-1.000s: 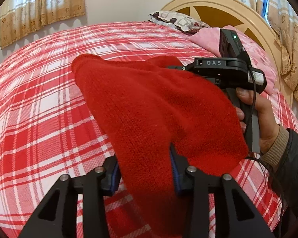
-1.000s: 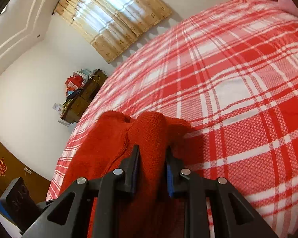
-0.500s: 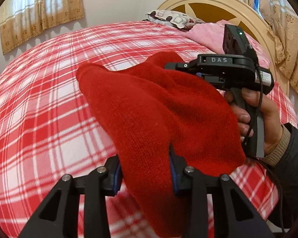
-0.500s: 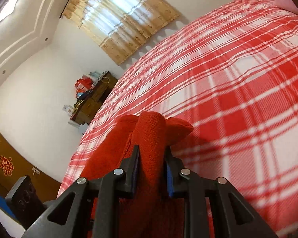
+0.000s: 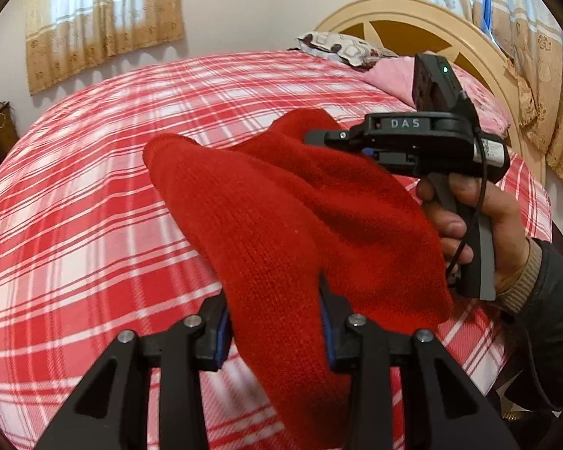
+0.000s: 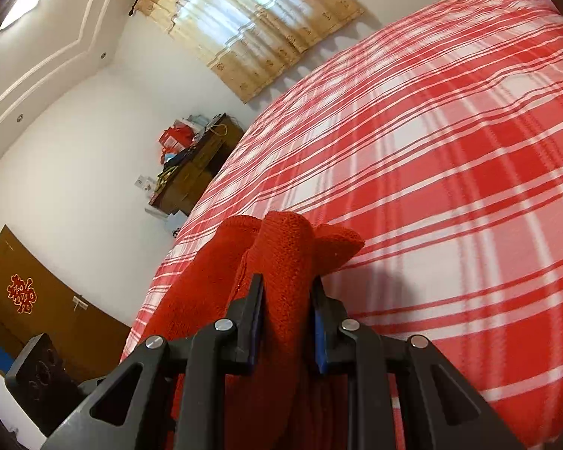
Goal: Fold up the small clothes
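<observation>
Left gripper (image 5: 274,322) is clamped on a thick bunched fold of the red knit garment (image 5: 281,217) — jaws partly apart, blue pads pressed against the knit on both sides. Seen from the left wrist, the fabric rises out of the jaws at 6 o'clock, spreads toward 12 and runs on to 2 o'clock, where the right gripper (image 5: 319,138) bites into its far edge.

Right gripper (image 6: 287,322), own camera: jaws narrower, closed on a rolled ridge of the same garment, pads tight on each side. The roll sticks up past the fingertips toward 12 o'clock, and a small corner flap pokes out at 1 o'clock. The rest of the cloth drapes away toward 8 o'clock.

The garment is lifted off the red-and-white plaid bedspread (image 5: 75,195), held between the two tools; a loose lobe hangs at 4 o'clock in the left view, just in front of the person's right hand (image 5: 480,225) on the grey handle. A dark sleeve with a tan cuff shows at the 4 o'clock edge.

Background, left view: cream headboard (image 5: 431,18) at 1 o'clock, patterned pillow (image 5: 337,47) at 12, curtain (image 5: 101,18) at 11. Right view: cluttered wooden cabinet (image 6: 195,172) at 10 o'clock.
</observation>
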